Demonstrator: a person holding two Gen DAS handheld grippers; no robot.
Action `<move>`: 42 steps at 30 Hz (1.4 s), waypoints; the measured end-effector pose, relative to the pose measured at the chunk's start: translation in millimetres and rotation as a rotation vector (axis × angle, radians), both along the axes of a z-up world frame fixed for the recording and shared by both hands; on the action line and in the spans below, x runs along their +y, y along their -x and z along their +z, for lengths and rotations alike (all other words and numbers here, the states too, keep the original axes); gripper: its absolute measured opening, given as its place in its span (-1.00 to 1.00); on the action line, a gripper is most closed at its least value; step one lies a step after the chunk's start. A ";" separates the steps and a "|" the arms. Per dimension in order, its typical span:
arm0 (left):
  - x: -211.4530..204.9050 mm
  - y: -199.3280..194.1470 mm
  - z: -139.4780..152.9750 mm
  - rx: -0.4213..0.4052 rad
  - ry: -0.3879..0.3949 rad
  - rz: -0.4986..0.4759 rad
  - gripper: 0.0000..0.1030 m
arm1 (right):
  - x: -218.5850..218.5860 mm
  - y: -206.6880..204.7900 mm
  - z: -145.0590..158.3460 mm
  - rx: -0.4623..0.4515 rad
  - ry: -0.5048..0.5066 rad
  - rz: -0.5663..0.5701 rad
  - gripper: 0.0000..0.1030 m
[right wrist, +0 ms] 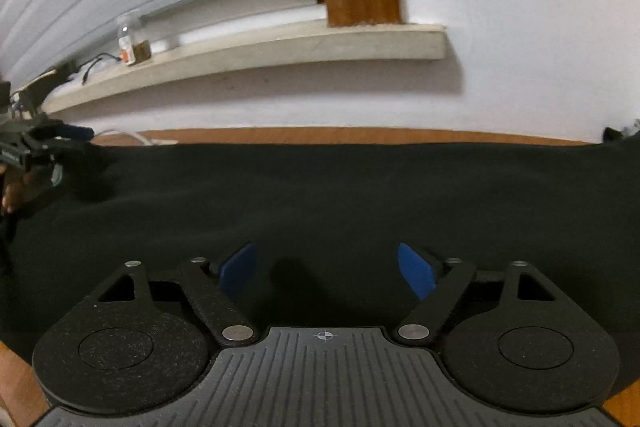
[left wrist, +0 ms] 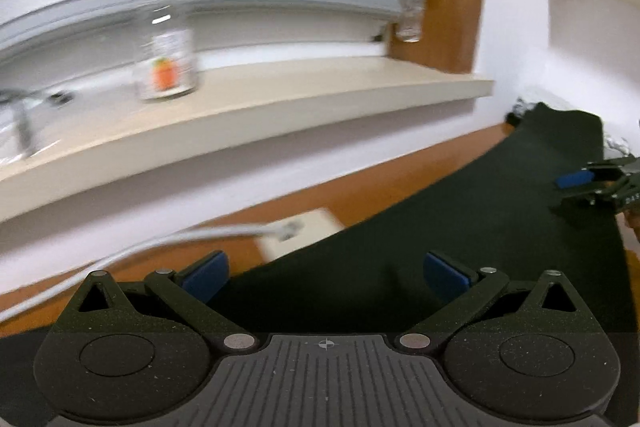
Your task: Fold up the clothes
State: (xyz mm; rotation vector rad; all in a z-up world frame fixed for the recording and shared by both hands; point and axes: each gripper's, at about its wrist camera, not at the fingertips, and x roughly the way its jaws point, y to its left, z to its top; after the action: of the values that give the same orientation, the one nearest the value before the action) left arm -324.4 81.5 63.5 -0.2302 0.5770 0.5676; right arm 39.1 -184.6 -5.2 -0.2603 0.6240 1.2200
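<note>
1. Your left gripper (left wrist: 326,273) has its blue pads spread apart, nothing between them, over the near edge of the dark garment (left wrist: 460,227).
2. The garment lies flat across the wooden table (left wrist: 380,183), below the window sill (right wrist: 280,47).
3. Your right gripper (right wrist: 326,273) is likewise spread wide and empty above the cloth.

Right hand-held gripper (right wrist: 326,273) agape over black garment (right wrist: 320,195)
</note>
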 end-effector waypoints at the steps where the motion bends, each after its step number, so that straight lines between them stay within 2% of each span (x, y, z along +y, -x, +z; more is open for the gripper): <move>1: 3.3 6.5 -3.3 0.005 0.013 0.012 1.00 | 2.9 1.3 -1.7 -0.004 0.007 0.003 0.57; 5: 12.8 22.5 -18.6 0.010 0.086 0.035 1.00 | 9.1 11.2 -7.5 -0.044 0.022 0.019 0.63; 6: 12.0 26.3 -18.2 0.002 0.084 0.040 1.00 | 10.7 12.4 -8.6 -0.051 0.023 0.021 0.64; 8: 5.5 35.4 -11.4 -0.016 0.044 0.061 1.00 | 12.1 16.1 -10.8 -0.079 0.034 0.030 0.68; 11: -5.8 50.7 -2.6 0.010 -0.021 0.105 1.00 | 13.1 18.0 -12.1 -0.095 0.044 0.039 0.73; 17: -20.3 88.4 4.5 0.060 -0.077 0.178 1.00 | 16.8 18.4 -13.7 -0.099 0.058 0.058 0.89; 19: -20.9 95.0 7.8 0.034 -0.065 0.130 1.00 | 17.7 18.4 -13.9 -0.099 0.060 0.059 0.92; 22: -15.1 85.7 14.4 0.058 -0.128 0.059 0.87 | 17.4 18.3 -14.0 -0.098 0.060 0.059 0.92; 25: -0.8 66.5 13.7 0.121 -0.163 0.019 0.43 | 17.1 18.6 -14.1 -0.100 0.060 0.058 0.92; 27: 11.1 53.3 10.0 0.159 -0.163 -0.002 0.45 | 16.9 18.6 -14.1 -0.100 0.060 0.058 0.92; 28: 16.8 46.9 7.8 0.180 -0.167 -0.009 0.58 | 16.9 18.7 -14.1 -0.100 0.060 0.058 0.92; 30: 25.0 38.7 2.1 0.232 -0.164 -0.018 0.61 | 17.0 18.8 -14.1 -0.101 0.060 0.058 0.92; 31: 28.2 36.6 -1.0 0.255 -0.160 -0.019 0.52 | 17.1 18.8 -14.0 -0.101 0.060 0.057 0.92; 33: 33.3 36.3 -5.6 0.278 -0.146 -0.017 0.22 | 17.4 18.9 -13.9 -0.102 0.060 0.057 0.92; 34: 35.5 38.2 -5.9 0.272 -0.135 -0.021 -0.05 | 17.4 18.9 -13.9 -0.102 0.060 0.057 0.92; 35: 37.7 40.1 -6.1 0.267 -0.125 -0.025 -0.50 | 17.3 18.9 -13.9 -0.102 0.060 0.057 0.92; 36: 39.8 43.2 -3.1 0.248 -0.118 -0.019 -0.86 | 17.3 18.9 -13.9 -0.102 0.060 0.057 0.92; 40: 37.5 57.7 21.2 0.078 -0.199 0.036 -0.85 | 17.5 18.2 -14.0 -0.102 0.060 0.058 0.92; 42: 38.6 50.0 14.4 0.118 -0.218 0.055 -0.83 | 17.7 18.2 -14.1 -0.103 0.060 0.057 0.92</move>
State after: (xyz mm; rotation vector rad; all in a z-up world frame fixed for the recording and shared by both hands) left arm -374.4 120.0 77.9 -0.0061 0.6193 0.6956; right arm 20.9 -166.9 -19.2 -0.3912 0.5679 1.2362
